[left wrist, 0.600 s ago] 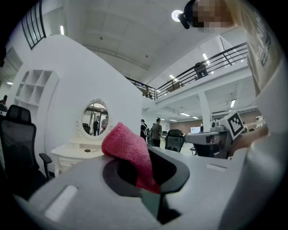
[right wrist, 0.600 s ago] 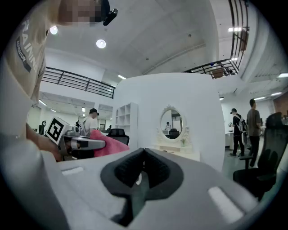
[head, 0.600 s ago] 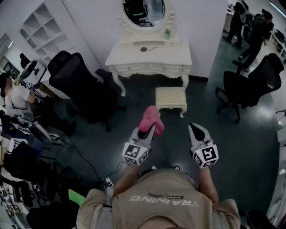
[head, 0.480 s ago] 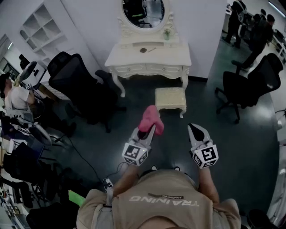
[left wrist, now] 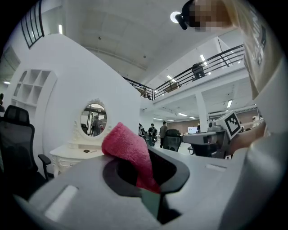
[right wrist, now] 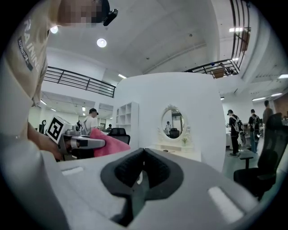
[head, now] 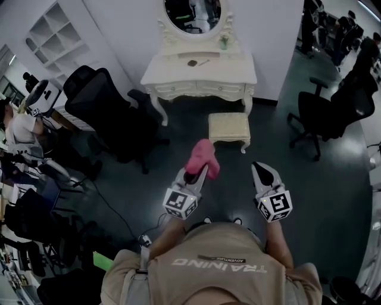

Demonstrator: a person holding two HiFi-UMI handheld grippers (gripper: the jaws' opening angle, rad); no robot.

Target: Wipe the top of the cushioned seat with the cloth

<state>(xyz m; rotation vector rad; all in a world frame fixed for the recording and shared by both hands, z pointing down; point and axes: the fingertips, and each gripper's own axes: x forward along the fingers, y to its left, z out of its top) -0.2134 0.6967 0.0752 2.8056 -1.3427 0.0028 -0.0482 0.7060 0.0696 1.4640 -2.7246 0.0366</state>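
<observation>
A small cream cushioned seat (head: 228,126) stands on the dark floor in front of a white dressing table (head: 199,74). My left gripper (head: 194,174) is held in the air short of the seat, shut on a pink cloth (head: 202,157) that bunches out past its jaws. The same cloth (left wrist: 128,152) fills the middle of the left gripper view. My right gripper (head: 262,173) hovers beside it, to the right, jaws closed with nothing between them. From the right gripper view the cloth (right wrist: 108,146) shows at the left. Both grippers are well apart from the seat.
Black office chairs stand at the left (head: 104,116) and at the right (head: 330,116). An oval mirror (head: 192,13) tops the dressing table. White shelves (head: 53,27) line the left wall. People stand at the far right (head: 342,36) and sit at the left (head: 21,128).
The view has shifted slightly; both grippers and the cloth keep nearly the same pose. People in the background at the top right have moved.
</observation>
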